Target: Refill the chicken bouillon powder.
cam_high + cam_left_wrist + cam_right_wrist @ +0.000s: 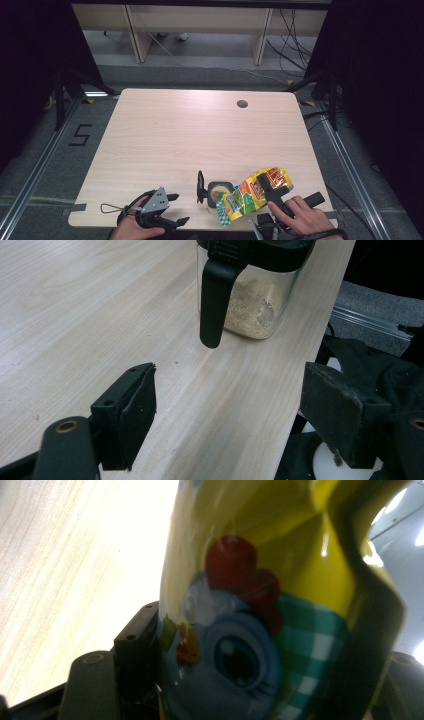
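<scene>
A yellow snack bag (252, 195) with a cartoon chick printed on it (260, 605) lies tilted, its lower end over a clear container (216, 195). My right gripper (267, 184) is shut on the bag's upper part, and its jaws press on both sides of the bag (270, 645). The container (252, 310) holds beige crumbs, and its black lid (200, 186) stands swung open to the left. My left gripper (178, 208) rests near the table's front edge, left of the container. It is open (230, 385) with nothing between its fingers.
The wooden table (200, 130) has a round cable hole (242, 104) at the far right. Its front edge (280, 405) runs close beside the container. A thin cable loop (107, 207) lies at the front left corner. Desk frames stand beyond the table.
</scene>
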